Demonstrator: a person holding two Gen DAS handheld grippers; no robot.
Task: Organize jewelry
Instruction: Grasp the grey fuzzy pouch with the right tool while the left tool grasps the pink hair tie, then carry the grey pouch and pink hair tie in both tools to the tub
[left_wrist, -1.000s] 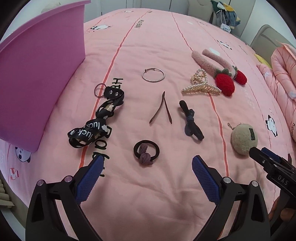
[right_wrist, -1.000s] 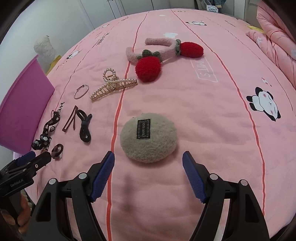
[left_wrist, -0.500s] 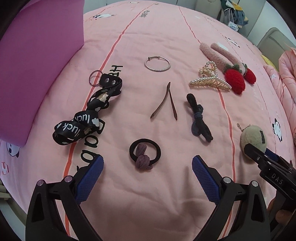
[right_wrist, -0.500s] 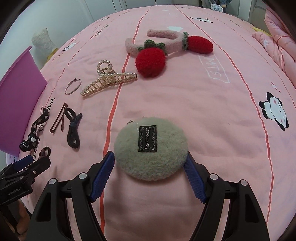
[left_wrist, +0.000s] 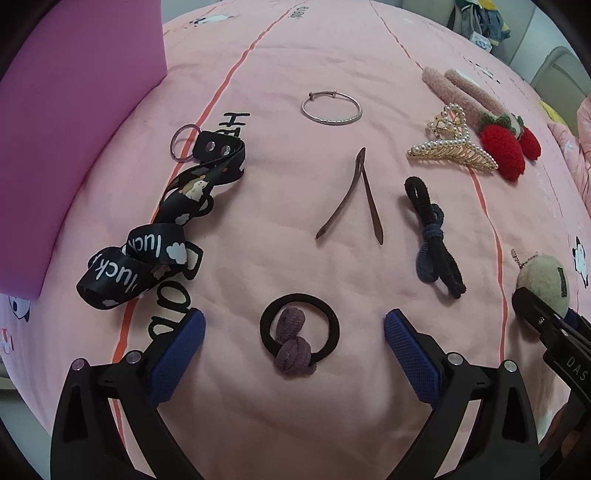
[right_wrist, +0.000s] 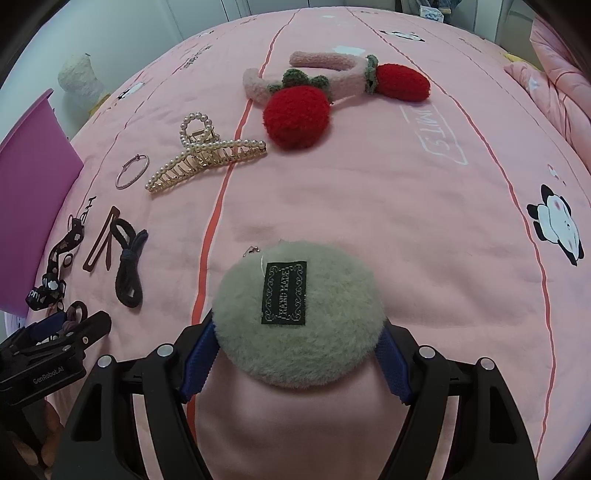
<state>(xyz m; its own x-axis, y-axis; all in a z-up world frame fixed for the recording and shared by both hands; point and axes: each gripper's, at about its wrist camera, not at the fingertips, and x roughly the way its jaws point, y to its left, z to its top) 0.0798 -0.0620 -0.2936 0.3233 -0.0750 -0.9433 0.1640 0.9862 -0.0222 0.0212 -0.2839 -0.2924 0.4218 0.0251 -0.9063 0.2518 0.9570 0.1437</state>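
Left wrist view
Left gripper (left_wrist: 293, 341): one, its two blue fingers (left_wrist: 177, 350) spread wide, holding nothing.
Knotted hair tie (left_wrist: 298, 334): one black ring with a mauve knot, flat on the bed (left_wrist: 295, 55) between the fingers, touching neither.
Lanyard (left_wrist: 162, 229): one black printed strap with a key ring, ahead and left of the fingers.
Brown clip (left_wrist: 356, 199): one, splayed in a V, straight ahead.
Bangle (left_wrist: 331, 109): one thin silver hoop, beyond the clip.
Dark hair ties (left_wrist: 434, 236): a knotted bundle, ahead and right; count unclear.
Pearl claw clip (left_wrist: 452, 146): one, far ahead right.
Purple box (left_wrist: 74, 122): one, far left.

Right wrist view
Right gripper (right_wrist: 299, 365): one, fingers (right_wrist: 195, 369) set wide on either side of the pom; whether the pads press it, cannot tell.
Beige fluffy pom (right_wrist: 299, 314): one, with a black label, between the fingers, resting on the bed.
Strawberry plush pieces (right_wrist: 297, 110): two red berries on pink fuzzy bands, far ahead.
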